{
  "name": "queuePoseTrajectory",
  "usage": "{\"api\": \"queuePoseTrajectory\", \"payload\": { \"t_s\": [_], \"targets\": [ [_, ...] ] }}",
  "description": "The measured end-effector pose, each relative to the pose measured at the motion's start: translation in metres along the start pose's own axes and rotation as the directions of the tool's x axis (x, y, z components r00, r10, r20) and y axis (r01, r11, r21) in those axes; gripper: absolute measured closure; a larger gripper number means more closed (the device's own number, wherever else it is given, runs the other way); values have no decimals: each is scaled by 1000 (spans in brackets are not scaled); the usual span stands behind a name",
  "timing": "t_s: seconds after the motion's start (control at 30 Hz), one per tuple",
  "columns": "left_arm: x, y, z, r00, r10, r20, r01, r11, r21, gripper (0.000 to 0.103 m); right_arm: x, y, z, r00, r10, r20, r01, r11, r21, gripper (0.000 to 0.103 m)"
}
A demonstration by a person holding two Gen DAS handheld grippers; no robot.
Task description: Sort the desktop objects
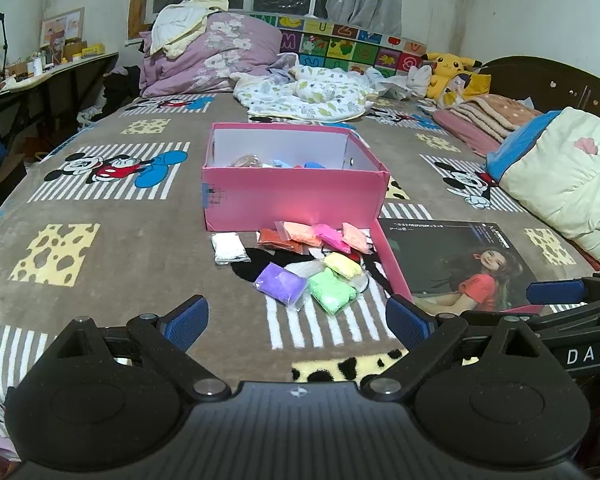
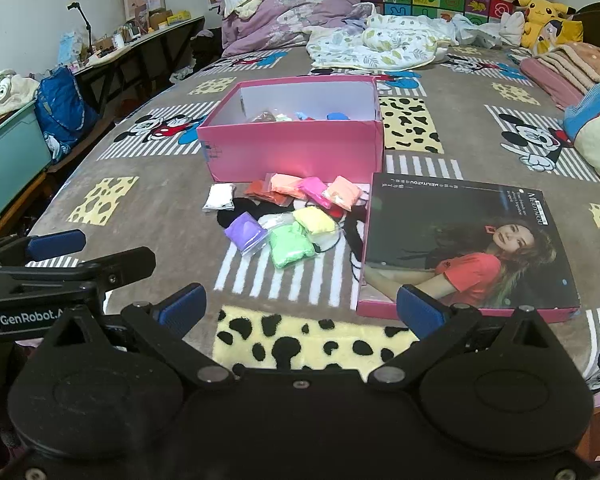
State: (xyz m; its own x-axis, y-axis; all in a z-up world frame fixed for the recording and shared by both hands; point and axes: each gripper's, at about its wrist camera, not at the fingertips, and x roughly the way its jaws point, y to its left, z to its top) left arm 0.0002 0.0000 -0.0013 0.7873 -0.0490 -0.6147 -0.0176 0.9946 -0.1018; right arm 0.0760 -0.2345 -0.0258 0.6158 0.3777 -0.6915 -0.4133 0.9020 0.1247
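Both claws apart, empty: left gripper (image 1: 298, 322), right gripper (image 2: 300, 310). Clay bags (image 2: 288, 216) at 12 o'clock, pink box (image 2: 292, 148) beyond, lid (image 2: 466, 244) at 2.

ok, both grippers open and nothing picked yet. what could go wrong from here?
1. The packets are piled up: the green packet overlaps the yellow packet and touches the purple packet, so a grasp may drag a neighbour.
2. They lie flat on a soft blanket; fingers could snag the pile or slip off the plastic.
3. The box lid lies right beside the packets, crowding the right gripper on approach to the pink box.
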Motion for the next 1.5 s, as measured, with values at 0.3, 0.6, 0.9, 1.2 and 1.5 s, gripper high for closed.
{"api": "queuePoseTrajectory", "payload": {
  "t_s": [0.3, 0.6, 0.9, 1.2, 1.5],
  "targets": [
    [-1, -3, -1, 1000, 4, 0, -4, 1000, 7, 7, 0, -1, 1, 1000, 2, -4, -2, 1000, 6, 1],
    [-1, -5, 0, 1000, 16, 1, -16, 1000, 13, 7, 0, 0, 2, 1000, 3, -11, -3, 1000, 11, 1],
    [1, -3, 2, 1000, 11, 2, -11, 1000, 4, 7, 2, 0, 3, 1000, 10, -7, -10, 1000, 4, 1],
    [11, 2, -2, 1000, -1, -10, 1, 1000, -10, 7, 12, -1, 4, 1000, 4, -29, -4, 1000, -13, 1],
    [25, 17, -6, 998, -58, -26, 57, 997, -55, 7, 24, 2, 6, 999, 1, -52, -3, 999, -33, 1]
  ]
}}
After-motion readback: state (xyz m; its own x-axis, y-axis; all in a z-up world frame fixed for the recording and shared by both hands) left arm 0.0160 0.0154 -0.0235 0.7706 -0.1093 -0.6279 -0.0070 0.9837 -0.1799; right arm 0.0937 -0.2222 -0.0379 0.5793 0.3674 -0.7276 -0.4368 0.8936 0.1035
